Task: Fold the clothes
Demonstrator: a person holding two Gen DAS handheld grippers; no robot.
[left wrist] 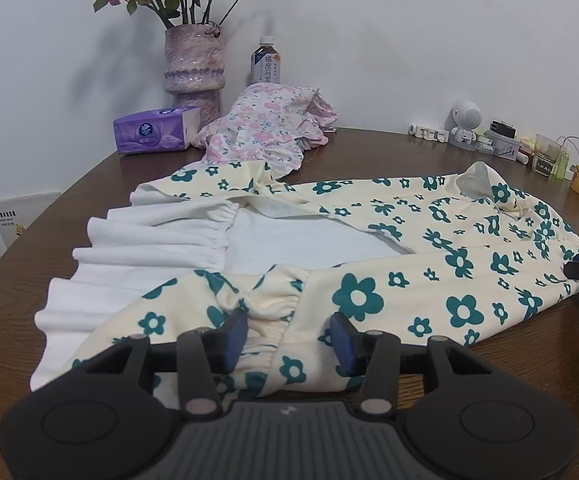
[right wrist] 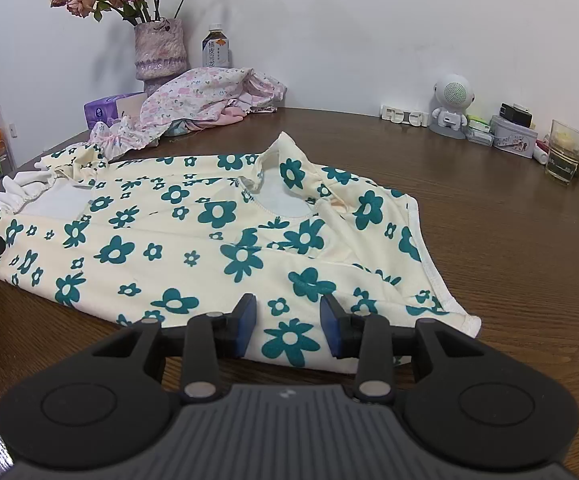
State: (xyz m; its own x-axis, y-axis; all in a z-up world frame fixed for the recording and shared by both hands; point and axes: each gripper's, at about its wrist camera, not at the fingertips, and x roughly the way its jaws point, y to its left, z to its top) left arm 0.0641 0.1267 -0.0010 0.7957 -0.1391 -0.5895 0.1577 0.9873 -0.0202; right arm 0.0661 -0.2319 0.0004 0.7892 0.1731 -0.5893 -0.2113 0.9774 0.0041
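1. Dress: cream with green flowers, flat on the surface.
2. Your left tongs: apart, over the gathered hem.
3. Your right tongs: apart, over the near edge.

dress: cream, teal flowers, white ruffle
far garment: pink floral on white
tissue pack: purple
worktop: dark brown woodgrain
vase: mottled lilac

Black tool, blue pads, ribbed grey body.
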